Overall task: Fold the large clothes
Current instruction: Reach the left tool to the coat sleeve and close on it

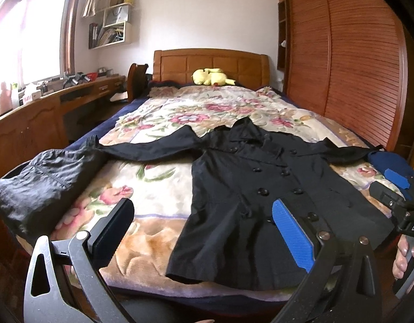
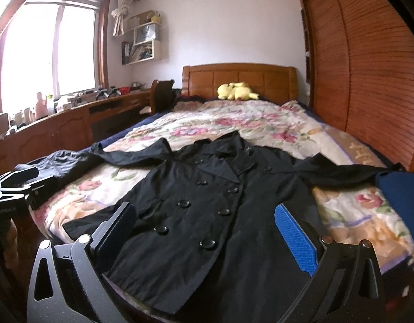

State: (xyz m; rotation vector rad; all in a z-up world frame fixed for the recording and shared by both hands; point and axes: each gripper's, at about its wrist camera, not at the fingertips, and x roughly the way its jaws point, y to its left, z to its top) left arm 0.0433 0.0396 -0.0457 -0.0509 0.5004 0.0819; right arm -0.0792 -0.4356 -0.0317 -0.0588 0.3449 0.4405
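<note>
A black double-breasted coat [image 1: 250,188] lies flat, front up, on the floral bedspread [image 1: 153,188], sleeves spread left and right, collar toward the headboard. It also shows in the right wrist view [image 2: 207,202]. My left gripper [image 1: 204,223] is open and empty, held above the bed's foot, over the coat's lower left hem. My right gripper [image 2: 207,228] is open and empty above the coat's lower half. The right gripper shows at the right edge of the left wrist view [image 1: 400,188]. The left gripper shows at the left edge of the right wrist view [image 2: 26,185].
A dark grey garment [image 1: 42,180] lies bunched at the bed's left edge. A dark blue cloth [image 2: 400,196] lies at the right edge. A yellow plush toy [image 1: 212,76] sits by the wooden headboard [image 1: 209,62]. A desk [image 1: 45,113] runs along the left; a slatted wardrobe [image 1: 354,67] stands on the right.
</note>
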